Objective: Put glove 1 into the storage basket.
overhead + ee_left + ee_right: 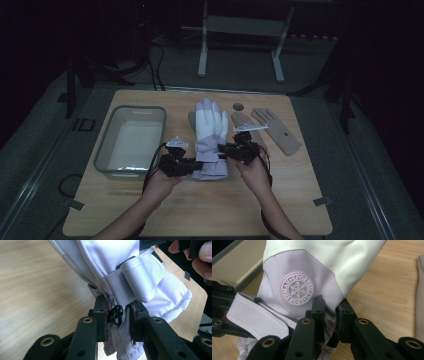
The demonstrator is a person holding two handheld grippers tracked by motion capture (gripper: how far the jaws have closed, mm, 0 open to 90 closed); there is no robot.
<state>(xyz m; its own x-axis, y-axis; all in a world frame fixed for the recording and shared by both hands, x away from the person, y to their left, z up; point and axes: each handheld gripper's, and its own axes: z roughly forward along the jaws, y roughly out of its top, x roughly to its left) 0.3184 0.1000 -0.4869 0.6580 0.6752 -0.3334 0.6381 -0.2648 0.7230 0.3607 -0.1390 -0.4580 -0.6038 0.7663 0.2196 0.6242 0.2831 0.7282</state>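
A dim room with a pale wooden table (200, 210); a clear bin (131, 140) sits toward its left edge, and a tan glove (280, 131) lies near the right edge. Between them, mid-table, the white-and-lilac ski glove (210, 140) is gripped at its cuff from both sides. The left tongs (118, 315) are clenched on the cuff fabric by the strap, the right tongs (329, 312) on the cuff's other edge — likely so the glove hangs flat and can be carried to the bin.

Dim room. A wooden table (200, 210) stands on grey floor (40, 165); beyond it, a white frame (240, 30) and cables (155, 65).
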